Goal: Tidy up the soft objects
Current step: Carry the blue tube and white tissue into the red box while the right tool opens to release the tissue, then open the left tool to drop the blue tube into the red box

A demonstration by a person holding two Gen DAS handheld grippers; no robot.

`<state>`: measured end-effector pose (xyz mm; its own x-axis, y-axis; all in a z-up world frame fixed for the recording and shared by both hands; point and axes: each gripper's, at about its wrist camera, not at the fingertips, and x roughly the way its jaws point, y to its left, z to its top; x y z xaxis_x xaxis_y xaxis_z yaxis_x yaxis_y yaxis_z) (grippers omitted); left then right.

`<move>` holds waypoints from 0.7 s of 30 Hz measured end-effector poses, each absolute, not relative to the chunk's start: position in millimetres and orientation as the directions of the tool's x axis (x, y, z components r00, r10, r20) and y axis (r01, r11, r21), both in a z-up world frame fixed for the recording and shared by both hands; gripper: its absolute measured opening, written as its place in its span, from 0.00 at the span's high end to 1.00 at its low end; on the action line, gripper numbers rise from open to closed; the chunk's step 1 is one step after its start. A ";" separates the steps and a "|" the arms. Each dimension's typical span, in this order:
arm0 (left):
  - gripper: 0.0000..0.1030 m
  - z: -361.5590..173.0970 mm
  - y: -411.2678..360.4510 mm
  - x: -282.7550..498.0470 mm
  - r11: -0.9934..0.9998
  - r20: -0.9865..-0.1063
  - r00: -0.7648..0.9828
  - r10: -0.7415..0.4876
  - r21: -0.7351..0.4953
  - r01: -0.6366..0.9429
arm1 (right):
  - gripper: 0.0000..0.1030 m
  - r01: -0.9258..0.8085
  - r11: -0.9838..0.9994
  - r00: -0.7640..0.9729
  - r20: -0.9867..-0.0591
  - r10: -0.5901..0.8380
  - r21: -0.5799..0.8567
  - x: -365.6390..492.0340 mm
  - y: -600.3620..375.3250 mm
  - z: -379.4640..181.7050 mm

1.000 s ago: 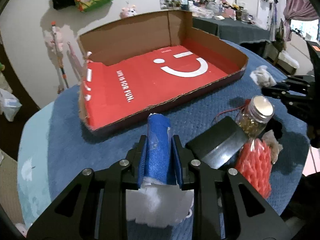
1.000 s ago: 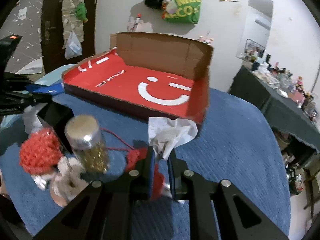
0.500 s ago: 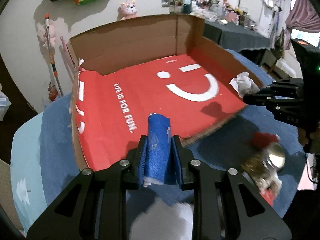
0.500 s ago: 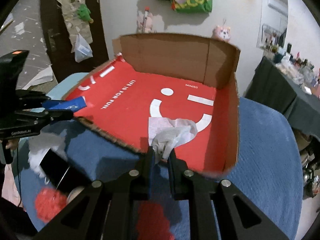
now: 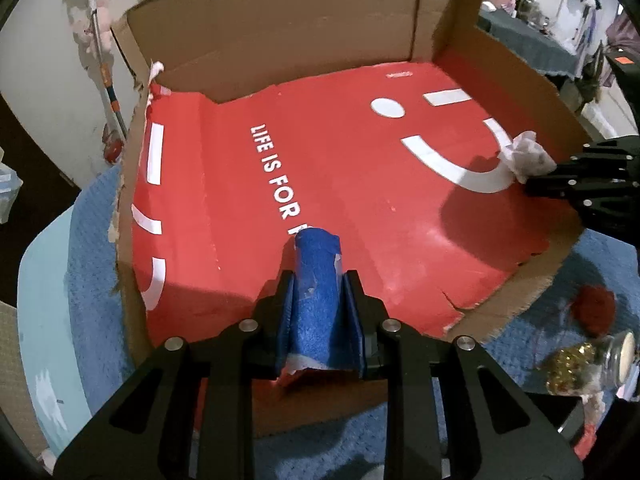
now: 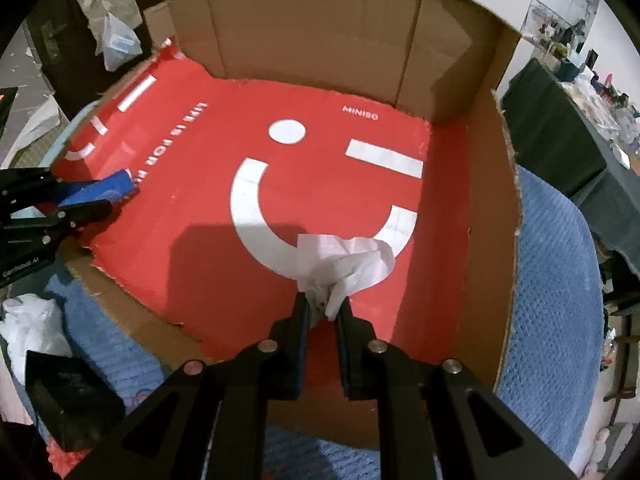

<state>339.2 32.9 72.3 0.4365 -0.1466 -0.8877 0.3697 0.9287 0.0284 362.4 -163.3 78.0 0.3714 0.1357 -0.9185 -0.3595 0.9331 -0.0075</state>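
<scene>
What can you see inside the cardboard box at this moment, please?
Its red printed floor looks bare. The blue foam piece and crumpled white tissue are held above it, hiding the floor directly behind them.

a blue textured cloth covers the table. on it sit a shallow cardboard box with a red printed floor, a glitter-filled jar, a red fuzzy thing, a black box and a white wad.

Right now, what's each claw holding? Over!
Left gripper shut on blue roll. Right gripper shut on white tissue. Both over red box, nothing blocking.
</scene>
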 end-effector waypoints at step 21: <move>0.77 63.9 31.1 345.7 0.923 -0.901 0.411 -0.143 0.028 0.383 | 0.55 -0.384 0.922 0.368 -0.924 0.105 -0.048 363.9 -156.0 74.4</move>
<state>345.7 31.1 63.9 0.4106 -0.1426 -0.9006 0.3827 0.9234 0.0282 363.9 -156.0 74.4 0.3679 0.1051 -0.9239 -0.3843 0.9220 -0.0482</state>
